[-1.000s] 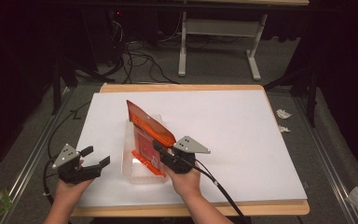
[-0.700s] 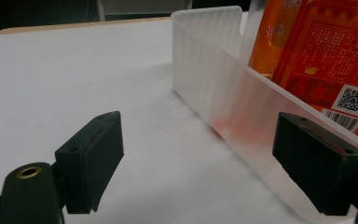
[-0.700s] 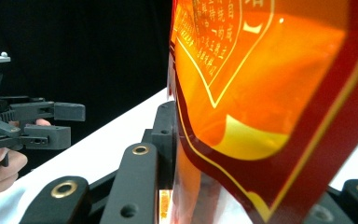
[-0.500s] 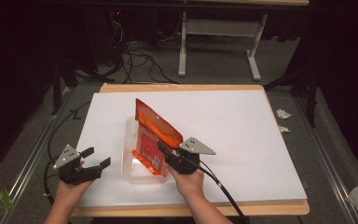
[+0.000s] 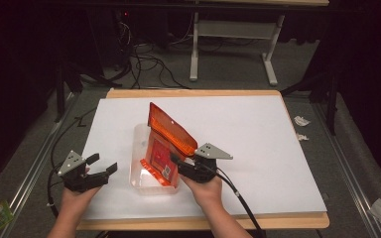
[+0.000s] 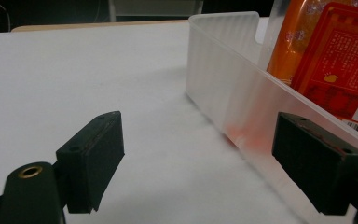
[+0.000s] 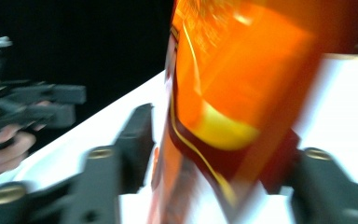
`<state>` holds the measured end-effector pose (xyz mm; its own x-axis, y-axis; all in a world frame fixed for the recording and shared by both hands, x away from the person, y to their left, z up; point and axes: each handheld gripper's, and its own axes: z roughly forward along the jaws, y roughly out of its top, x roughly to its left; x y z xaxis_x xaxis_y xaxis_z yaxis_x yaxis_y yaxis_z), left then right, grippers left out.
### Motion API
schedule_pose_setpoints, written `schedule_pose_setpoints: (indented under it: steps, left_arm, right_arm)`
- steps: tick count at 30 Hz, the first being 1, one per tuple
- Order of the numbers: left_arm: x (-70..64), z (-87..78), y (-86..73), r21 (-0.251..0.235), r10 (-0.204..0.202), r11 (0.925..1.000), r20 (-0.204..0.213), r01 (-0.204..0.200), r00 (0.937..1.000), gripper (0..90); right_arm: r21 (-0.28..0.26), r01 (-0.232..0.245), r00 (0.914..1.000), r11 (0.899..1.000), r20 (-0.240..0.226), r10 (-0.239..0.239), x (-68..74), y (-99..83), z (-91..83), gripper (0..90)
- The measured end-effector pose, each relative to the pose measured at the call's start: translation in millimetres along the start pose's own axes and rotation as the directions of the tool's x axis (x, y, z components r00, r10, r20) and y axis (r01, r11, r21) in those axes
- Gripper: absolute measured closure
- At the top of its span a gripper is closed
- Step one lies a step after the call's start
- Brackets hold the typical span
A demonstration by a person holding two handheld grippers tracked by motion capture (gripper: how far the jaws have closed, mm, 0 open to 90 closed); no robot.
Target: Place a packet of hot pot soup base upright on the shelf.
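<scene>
- My right gripper [image 5: 178, 163] has its jaws pinching the orange packet [image 5: 171, 134], which stands tilted, its lower end inside the clear plastic tray [image 5: 140, 148].
- In the right gripper view the packet [image 7: 223, 93] sits between the jaws, though that picture is blurred.
- My left gripper [image 5: 101, 166] has its jaws spread, nothing between them, just left of the tray [image 6: 223, 79] and apart from it.
- The tray rests on the white counter [image 5: 258, 129], near its front edge.

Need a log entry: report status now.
Left gripper open, idle beside clear bin. Right gripper shut on orange packet, tilted over bin. Nothing in the way.
</scene>
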<state>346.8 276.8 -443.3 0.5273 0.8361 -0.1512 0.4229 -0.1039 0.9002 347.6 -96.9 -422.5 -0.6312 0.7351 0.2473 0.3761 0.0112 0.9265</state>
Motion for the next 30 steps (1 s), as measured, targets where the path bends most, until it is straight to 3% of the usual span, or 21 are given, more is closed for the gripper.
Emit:
schedule_pose_setpoints:
  steps: [1,5,7,11,13,15,18,21,24,26,30]
  left_arm:
    - [0.2,-0.8,0.0,-0.001,-0.003,1.0,-0.003,0.003,1.0,17.3]
    - [2.3,-3.9,-1.8,-0.002,-0.01,1.0,-0.016,0.01,0.9998,17.3]
    - [2.8,-4.7,-3.1,0.005,-0.011,0.9999,-0.018,0.012,0.9998,17.3]
    - [1.8,-3.6,-4.5,0.018,-0.007,0.9998,-0.024,0.008,0.9997,17.3]
    - [0.6,-1.4,-5.1,0.037,0.002,0.9993,-0.026,-0.001,0.9996,16.8]
    - [-0.6,-0.2,-5.9,0.051,0.015,0.9986,-0.031,-0.013,0.9994,16.1]
    - [-3.0,-2.0,-5.8,0.062,0.028,0.9978,-0.04,-0.025,0.9988,15.5]
    - [-5.6,-7.5,-4.9,0.052,0.028,0.9983,-0.043,-0.025,0.9987,15.2]
    - [-7.6,-10.8,-4.7,0.045,0.036,0.9984,-0.047,-0.033,0.9982,15.1]
    - [-6.8,-10.4,-5.8,0.054,0.037,0.9979,-0.058,-0.034,0.9976,14.9]
    - [-4.3,-10.8,-7.7,0.063,0.027,0.9977,-0.07,-0.022,0.9972,14.1]
  right_arm:
    - [0.021,-0.013,0.9995,1.0,-0.027,0.014,-4.4,-0.3,-4.5,37.7]
    - [0.029,0.007,0.9991,1.0,-0.043,-0.006,-15.0,0.2,-23.1,24.2]
    - [0.02,0.019,0.9983,1.0,-0.055,-0.018,-19.9,1.3,-38.7,21.7]
    - [-0.005,0.056,0.9979,0.998,-0.034,-0.056,-33.1,-1.6,-75.1,17.0]
    - [-0.009,0.085,0.9963,0.996,0.013,-0.085,-44.0,-4.6,-95.1,16.2]
    - [0.012,0.114,0.9895,0.993,0.088,-0.115,-58.8,-10.0,-115.6,15.5]
    - [0.019,0.071,0.9813,0.997,0.178,-0.073,-89.5,-21.7,-150.3,13.2]
    - [0.037,0.027,0.9617,0.999,0.272,-0.036,-118.3,-33.3,-188.4,7.5]
    - [0.035,0.041,0.9381,0.999,0.343,-0.051,-131.3,-44.4,-213.3,4.4]
    - [0.035,0.021,0.9327,0.999,0.359,-0.032,-139.0,-50.6,-221.6,4.1]
    - [0.026,-0.005,0.9319,1.0,0.363,-0.004,-147.3,-50.7,-220.0,3.2]
